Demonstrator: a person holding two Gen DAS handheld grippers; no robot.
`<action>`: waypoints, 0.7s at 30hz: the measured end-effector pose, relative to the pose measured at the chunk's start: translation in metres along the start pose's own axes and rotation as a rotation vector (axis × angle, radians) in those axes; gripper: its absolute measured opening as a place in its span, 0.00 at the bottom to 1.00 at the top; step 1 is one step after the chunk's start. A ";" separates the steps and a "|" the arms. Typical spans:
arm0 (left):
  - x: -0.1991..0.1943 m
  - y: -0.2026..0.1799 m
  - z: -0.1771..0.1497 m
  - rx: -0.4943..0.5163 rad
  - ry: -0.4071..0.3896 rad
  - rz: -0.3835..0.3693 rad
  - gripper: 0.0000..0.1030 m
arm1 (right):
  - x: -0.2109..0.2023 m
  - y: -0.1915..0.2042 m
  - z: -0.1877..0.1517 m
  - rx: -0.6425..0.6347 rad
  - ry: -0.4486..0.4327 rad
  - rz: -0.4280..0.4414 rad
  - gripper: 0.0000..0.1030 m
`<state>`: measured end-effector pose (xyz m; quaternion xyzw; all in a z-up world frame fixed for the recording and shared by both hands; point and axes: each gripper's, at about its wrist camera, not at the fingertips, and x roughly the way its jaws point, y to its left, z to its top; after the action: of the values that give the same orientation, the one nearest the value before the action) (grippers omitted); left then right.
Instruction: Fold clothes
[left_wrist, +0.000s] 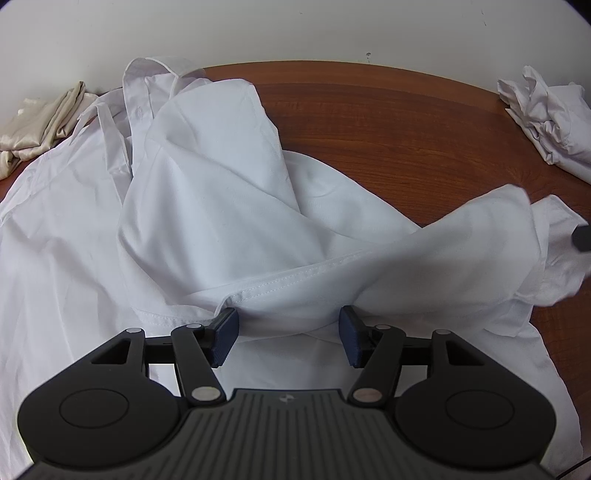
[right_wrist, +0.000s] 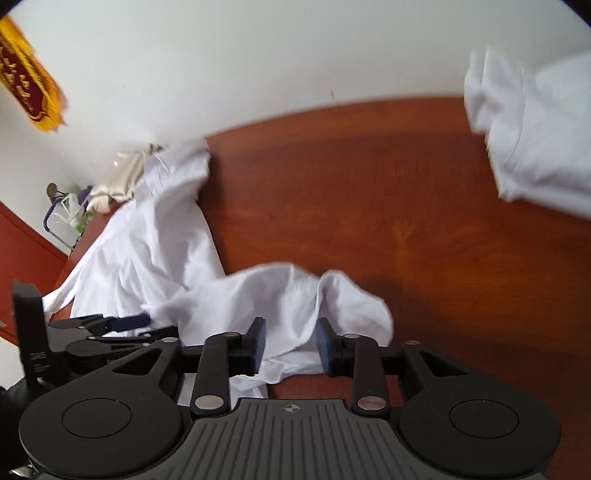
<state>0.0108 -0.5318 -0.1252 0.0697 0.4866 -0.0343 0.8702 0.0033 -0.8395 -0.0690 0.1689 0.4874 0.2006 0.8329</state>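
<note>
Both tongs (left_wrist: 288, 334) (right_wrist: 290, 345) tilt down, jaws parted, over the white shirt (left_wrist: 207, 192).

each handheld unit has a matte black body with a ribbed grey centre panel and a round housing with a shallow disc recess on either side. black linkage arms pivot on silver pins. the left gripper (left_wrist: 288, 336) has dark blue ribbed pads (left_wrist: 224, 338); the right gripper (right_wrist: 290, 343) has matching blue pads (right_wrist: 325, 345). a small crosshair mark sits on the right unit's panel, a small emblem on the left's.
</note>
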 end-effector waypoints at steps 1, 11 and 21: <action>0.000 0.000 0.000 0.000 -0.002 0.001 0.65 | 0.005 -0.001 -0.001 0.018 0.015 0.006 0.35; -0.001 0.000 -0.002 -0.014 -0.012 0.003 0.68 | 0.032 -0.022 -0.010 0.239 0.048 0.095 0.40; -0.003 -0.001 -0.003 -0.017 -0.014 0.005 0.68 | 0.051 -0.026 -0.012 0.335 0.033 0.106 0.15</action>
<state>0.0062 -0.5322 -0.1240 0.0635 0.4806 -0.0284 0.8742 0.0199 -0.8355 -0.1248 0.3274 0.5179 0.1631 0.7733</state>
